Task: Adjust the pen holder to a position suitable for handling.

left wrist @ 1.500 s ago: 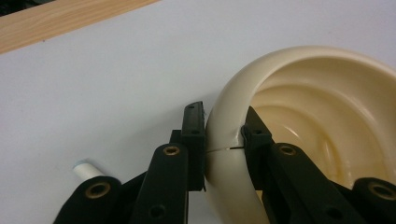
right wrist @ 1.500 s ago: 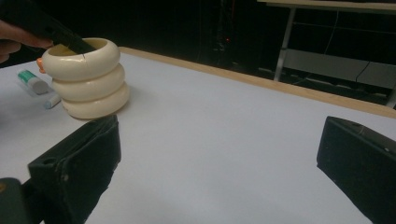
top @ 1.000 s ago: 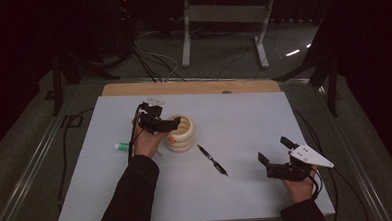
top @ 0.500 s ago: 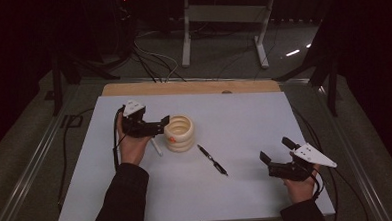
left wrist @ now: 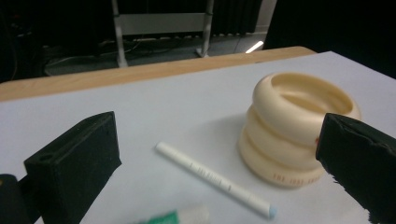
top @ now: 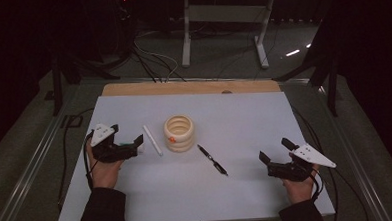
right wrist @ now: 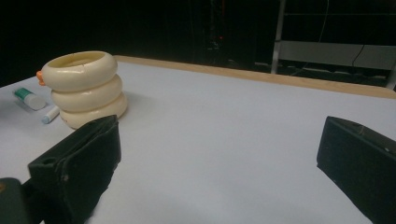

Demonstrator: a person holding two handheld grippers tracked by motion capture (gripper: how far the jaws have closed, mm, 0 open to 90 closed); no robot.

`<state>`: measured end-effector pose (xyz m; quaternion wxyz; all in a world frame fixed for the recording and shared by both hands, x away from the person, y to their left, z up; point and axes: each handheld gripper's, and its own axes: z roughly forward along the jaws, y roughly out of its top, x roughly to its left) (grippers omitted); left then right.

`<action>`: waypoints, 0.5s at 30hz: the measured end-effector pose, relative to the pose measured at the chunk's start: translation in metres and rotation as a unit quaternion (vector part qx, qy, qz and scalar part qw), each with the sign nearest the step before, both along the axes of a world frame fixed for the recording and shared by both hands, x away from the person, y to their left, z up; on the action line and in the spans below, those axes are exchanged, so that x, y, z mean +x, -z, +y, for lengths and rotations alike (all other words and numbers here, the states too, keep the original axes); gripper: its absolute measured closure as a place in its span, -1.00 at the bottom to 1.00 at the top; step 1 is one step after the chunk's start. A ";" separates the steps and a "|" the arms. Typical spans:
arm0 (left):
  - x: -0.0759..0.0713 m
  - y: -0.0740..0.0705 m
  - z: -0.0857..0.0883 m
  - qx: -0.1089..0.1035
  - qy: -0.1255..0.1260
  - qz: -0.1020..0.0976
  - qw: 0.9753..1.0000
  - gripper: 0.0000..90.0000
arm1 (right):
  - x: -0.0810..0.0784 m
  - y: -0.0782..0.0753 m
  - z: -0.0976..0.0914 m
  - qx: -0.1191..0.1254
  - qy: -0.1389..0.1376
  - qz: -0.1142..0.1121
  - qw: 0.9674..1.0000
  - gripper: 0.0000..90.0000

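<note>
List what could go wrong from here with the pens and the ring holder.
1. The white pen lies loose beside the holder; a nudge could roll it.
2. The open left gripper sits just above a green-capped tube; closing now may grab that instead.
3. The black pen lies flat, hard to pinch.

Black pen [top: 212, 160]: one, lying flat and slantwise on the white surface [top: 244, 113]. Wooden strip [top: 183, 87]: along the surface's far edge. Grey metal stand [top: 220, 14]: on the floor beyond. Cables [top: 151, 57]: loose, beside the stand.
</note>
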<state>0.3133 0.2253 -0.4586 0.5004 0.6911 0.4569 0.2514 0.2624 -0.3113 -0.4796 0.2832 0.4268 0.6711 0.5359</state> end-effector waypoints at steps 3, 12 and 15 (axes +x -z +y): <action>-0.012 0.006 0.004 0.009 0.006 -0.006 1.000 -1.00 | 0.001 0.000 0.001 0.001 -0.001 0.005 1.000 -1.00; -0.034 0.013 0.017 0.017 -0.018 -0.007 1.000 -1.00 | 0.003 0.002 0.004 -0.011 -0.001 0.013 1.000 -1.00; -0.035 0.013 0.020 0.026 -0.024 -0.009 0.999 -1.00 | 0.004 0.001 0.005 -0.013 0.000 0.020 1.000 -1.00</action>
